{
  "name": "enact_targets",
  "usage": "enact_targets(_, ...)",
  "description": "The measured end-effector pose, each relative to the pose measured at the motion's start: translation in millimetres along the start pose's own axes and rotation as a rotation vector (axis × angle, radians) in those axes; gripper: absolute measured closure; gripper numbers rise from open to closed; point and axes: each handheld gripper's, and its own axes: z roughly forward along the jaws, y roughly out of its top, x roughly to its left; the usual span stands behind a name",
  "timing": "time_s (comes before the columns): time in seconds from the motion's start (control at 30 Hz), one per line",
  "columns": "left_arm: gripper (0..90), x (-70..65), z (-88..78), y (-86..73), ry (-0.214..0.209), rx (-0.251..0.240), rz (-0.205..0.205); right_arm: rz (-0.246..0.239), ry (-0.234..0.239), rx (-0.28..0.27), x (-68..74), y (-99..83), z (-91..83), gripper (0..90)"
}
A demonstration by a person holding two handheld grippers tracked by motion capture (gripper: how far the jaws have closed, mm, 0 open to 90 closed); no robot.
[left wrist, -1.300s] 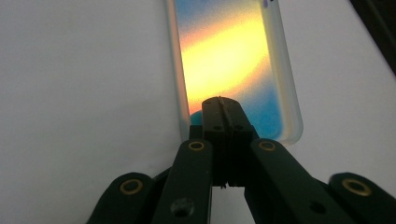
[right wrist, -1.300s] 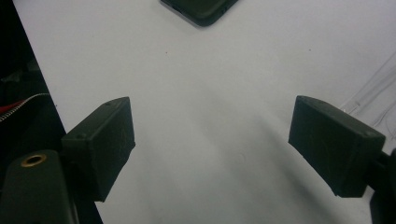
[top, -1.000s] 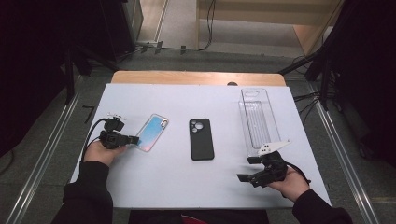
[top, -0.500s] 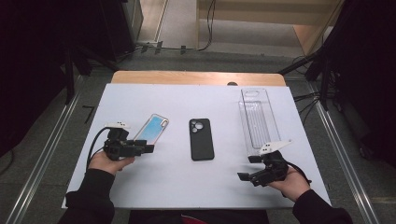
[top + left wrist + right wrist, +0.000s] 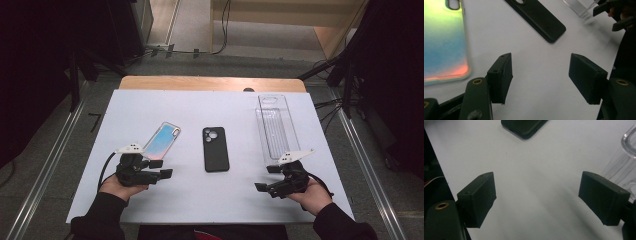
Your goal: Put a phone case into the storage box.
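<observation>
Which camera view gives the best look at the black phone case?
The high view: the black phone case shows whole there, lying flat at the table's middle, camera cutout at its far end. The left gripper view shows it cropped at the top edge. The right gripper view shows one end.

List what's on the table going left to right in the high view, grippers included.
left gripper → iridescent phone case → black phone case → right gripper → clear plastic tray
</observation>
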Motion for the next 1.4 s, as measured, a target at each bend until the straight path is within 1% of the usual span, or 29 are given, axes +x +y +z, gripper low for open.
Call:
enact_targets(0.03,33.1,-1.3,0.8,-1.1,0.004,0.011,0.006,0.000,0.000,-0.001,-0.1,0.0,0.0,12.7)
enact_targets(0.07,32.5,-3.1,1.8,-2.3,0.013,0.019,0.011,0.000,-0.001,-0.002,0.0,-0.1,0.0,12.7)
enact_targets(0.13,32.4,-4.5,3.8,-3.9,0.016,0.035,0.028,0.000,0.000,-0.001,0.0,-0.1,0.1,12.7)
enact_targets(0.23,32.4,-4.4,8.3,-3.5,0.004,0.051,0.029,0.000,0.003,0.000,0.3,-0.1,0.1,12.7)
enact_targets(0.3,32.4,-3.4,10.4,-2.1,-0.011,0.056,0.022,0.003,0.003,0.002,0.8,0.0,0.1,12.7)
enact_targets(0.47,32.4,-4.3,12.9,-0.9,-0.008,0.070,0.027,-0.003,0.006,0.006,0.9,0.0,0.6,12.7)
enact_targets(0.57,32.2,-5.8,13.1,0.2,-0.009,0.070,0.031,-0.003,0.006,0.007,0.9,0.0,0.7,12.7)
enact_targets(0.63,29.9,-6.5,12.9,1.6,-0.010,0.063,0.031,-0.001,0.007,0.009,1.1,0.0,0.7,12.7)
enact_targets(0.73,29.2,-7.5,10.9,3.8,0.007,0.056,0.047,-0.003,0.007,0.007,0.9,0.0,0.6,12.7)
enact_targets(0.8,26.7,-6.6,9.0,5.4,0.024,0.047,0.045,0.002,0.007,0.006,1.0,-0.1,0.4,12.7)
enact_targets(0.83,26.7,-6.0,8.0,5.8,0.028,0.039,0.040,0.003,0.006,0.005,0.8,-0.1,0.3,12.7)
enact_targets(0.87,26.7,-4.9,6.2,6.2,0.032,0.040,0.045,0.003,0.007,0.004,0.7,-0.1,0.0,12.7)
enact_targets(0.93,26.6,-2.7,3.7,6.6,0.051,0.029,0.045,0.000,0.006,0.001,0.1,-0.1,-0.3,12.7)
enact_targets(1.0,26.6,0.3,1.1,6.9,0.064,0.022,0.040,0.003,0.006,-0.001,0.1,0.0,-0.5,12.7)
enact_targets(1.07,26.7,3.4,-1.4,7.4,0.065,0.016,0.029,0.004,0.006,0.000,0.2,0.0,-0.4,12.7)
enact_targets(1.17,26.6,6.3,-4.1,8.9,0.078,0.005,0.015,0.005,0.008,0.000,0.0,0.1,-0.3,12.7)
enact_targets(1.3,26.6,12.1,-4.3,16.2,0.100,0.017,0.003,0.016,0.005,-0.006,-1.3,0.9,-1.3,12.7)
enact_targets(1.4,26.7,16.2,-4.0,19.7,0.107,0.007,-0.001,0.020,0.003,-0.009,-0.9,1.3,-1.7,12.7)
